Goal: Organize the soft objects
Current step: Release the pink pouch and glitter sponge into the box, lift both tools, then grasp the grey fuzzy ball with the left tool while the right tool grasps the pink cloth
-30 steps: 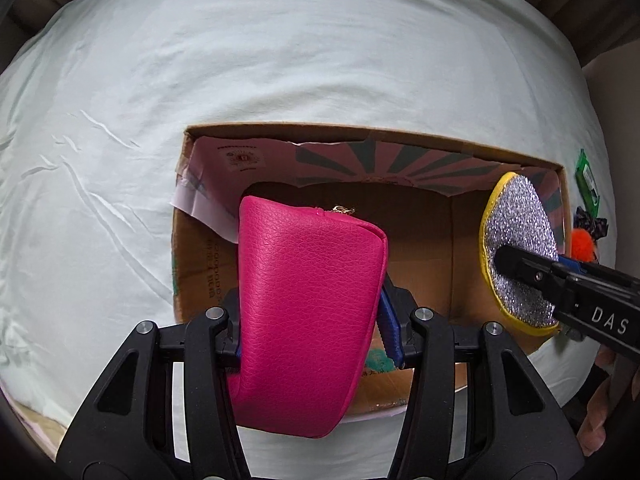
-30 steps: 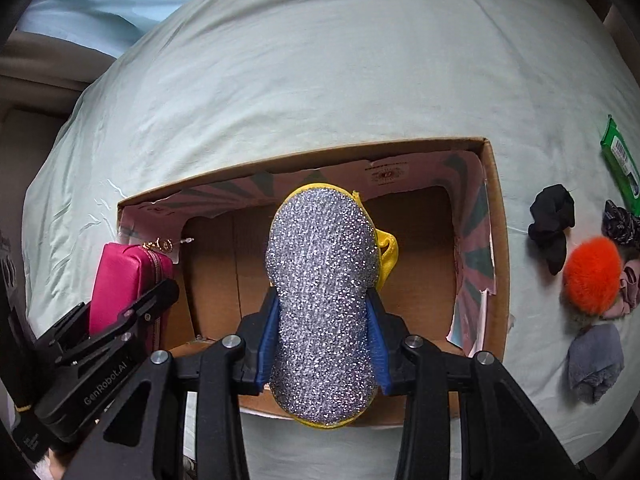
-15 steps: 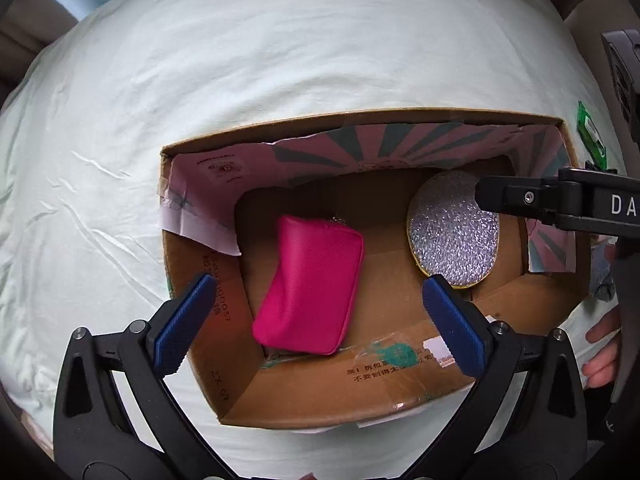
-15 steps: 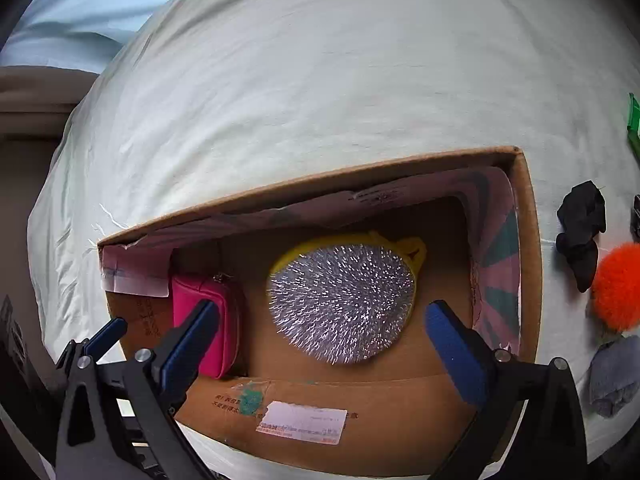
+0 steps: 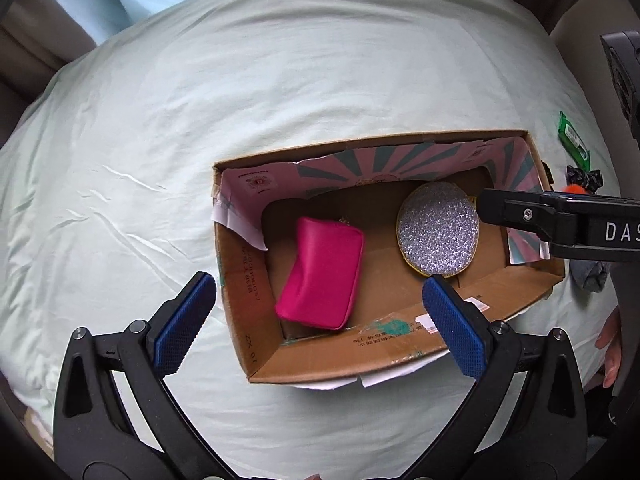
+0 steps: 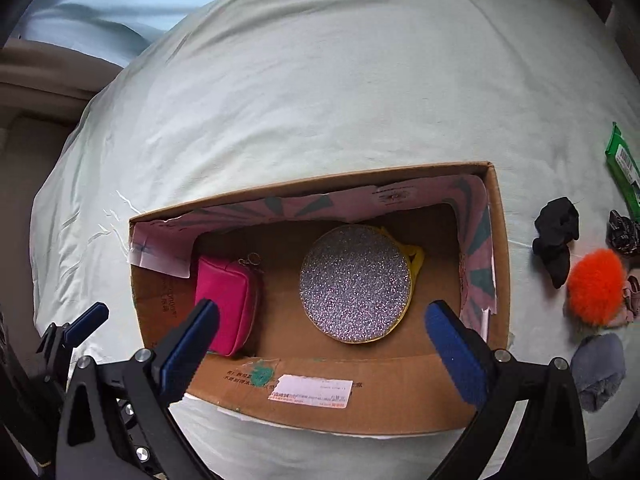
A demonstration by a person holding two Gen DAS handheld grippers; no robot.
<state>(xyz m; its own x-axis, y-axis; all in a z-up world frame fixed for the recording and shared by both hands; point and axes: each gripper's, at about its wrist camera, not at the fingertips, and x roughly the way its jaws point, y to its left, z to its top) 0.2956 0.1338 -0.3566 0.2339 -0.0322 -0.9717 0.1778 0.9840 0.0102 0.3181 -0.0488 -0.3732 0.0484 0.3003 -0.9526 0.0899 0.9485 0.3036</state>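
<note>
An open cardboard box (image 5: 256,300) (image 6: 320,392) sits on a pale sheet. A pink pouch (image 5: 322,274) (image 6: 226,302) lies flat at its left end. To its right lies a round silver glitter purse (image 5: 438,228) (image 6: 355,283) with a yellow rim. My left gripper (image 5: 320,320) hangs open above the box's near left part, nothing between its blue pads. My right gripper (image 6: 320,344) is open too, above the box's near wall, empty. One finger (image 5: 560,224) of the right gripper crosses the left wrist view from the right.
Right of the box on the sheet lie a black scrunchie (image 6: 556,236), an orange pompom (image 6: 596,286), a grey cloth (image 6: 598,370) and a green packet (image 6: 624,168) (image 5: 574,142). A person's hand (image 5: 610,344) shows at the right edge. Sofa cushions border the sheet at left.
Both grippers opened and let go: the pink pouch and the glitter purse dropped flat onto the box floor. The left gripper then rose, so the box looks smaller.
</note>
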